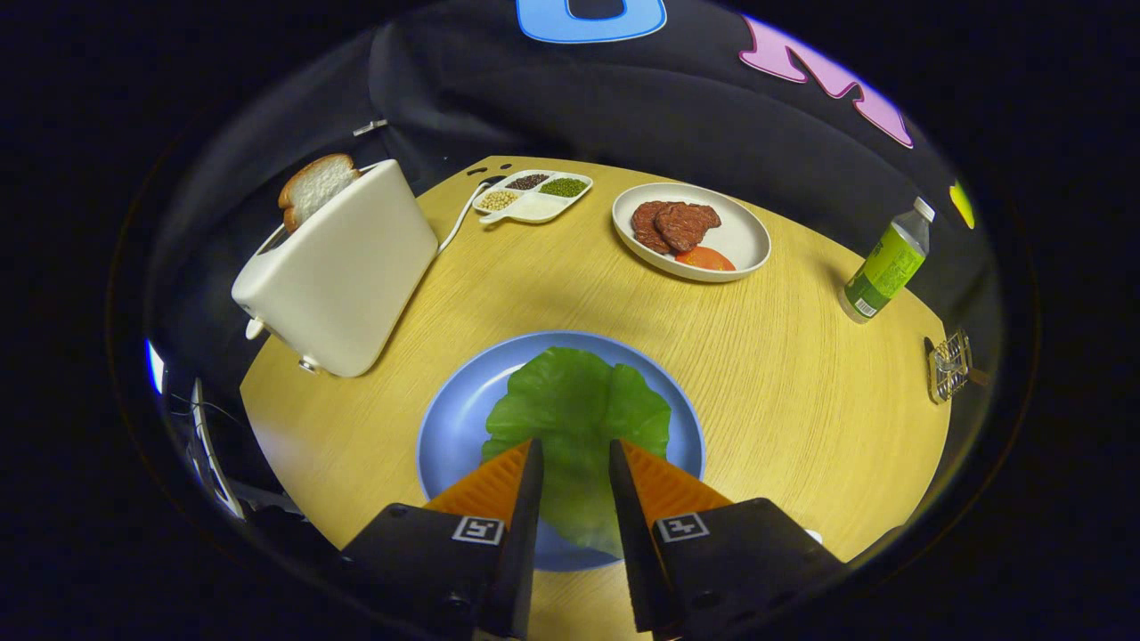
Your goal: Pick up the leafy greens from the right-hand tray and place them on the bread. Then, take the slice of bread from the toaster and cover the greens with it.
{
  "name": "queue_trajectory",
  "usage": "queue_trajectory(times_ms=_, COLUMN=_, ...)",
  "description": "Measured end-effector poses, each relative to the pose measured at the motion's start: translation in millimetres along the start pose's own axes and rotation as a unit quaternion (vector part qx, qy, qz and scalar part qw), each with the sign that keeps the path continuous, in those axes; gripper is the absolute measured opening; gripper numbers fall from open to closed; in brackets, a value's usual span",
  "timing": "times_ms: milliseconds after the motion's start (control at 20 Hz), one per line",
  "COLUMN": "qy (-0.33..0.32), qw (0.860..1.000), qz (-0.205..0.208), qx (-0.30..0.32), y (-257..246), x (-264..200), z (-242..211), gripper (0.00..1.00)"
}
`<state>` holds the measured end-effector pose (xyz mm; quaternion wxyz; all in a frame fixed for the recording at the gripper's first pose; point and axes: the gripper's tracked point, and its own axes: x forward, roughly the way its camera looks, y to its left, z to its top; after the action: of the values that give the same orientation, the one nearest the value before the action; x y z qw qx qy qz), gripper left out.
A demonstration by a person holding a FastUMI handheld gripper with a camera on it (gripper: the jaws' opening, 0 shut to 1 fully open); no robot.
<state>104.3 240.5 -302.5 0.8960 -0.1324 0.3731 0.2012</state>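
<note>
A green lettuce leaf [570, 409] lies spread over a blue plate [445, 427] on the round wooden table. Whatever is under the leaf is hidden. My gripper [575, 442] hovers over the near half of the leaf, open, with a finger-wide gap through which the leaf shows; neither finger presses on it. Beyond the plate to the left stands a white toaster [343, 267] with a slice of bread [313, 187] sticking out of its slot.
A white plate [744, 236] with meat patties and a tomato slice sits far right of centre. A divided dish of beans [533, 209] stands behind the toaster. A green-labelled bottle [886, 265] and a small wire rack [949, 365] are near the right edge.
</note>
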Motion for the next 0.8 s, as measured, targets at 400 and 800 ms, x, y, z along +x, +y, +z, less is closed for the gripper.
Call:
queue_trajectory(times_ms=400, qy=-0.082, qw=0.997, qz=0.009, qx=-0.008, y=30.4, x=-40.0, z=59.6, gripper=1.0)
queue_trajectory(times_ms=800, qy=-0.17, qw=0.983, qz=0.058, qx=-0.045, y=118.7, x=-82.2, z=168.0, gripper=1.0)
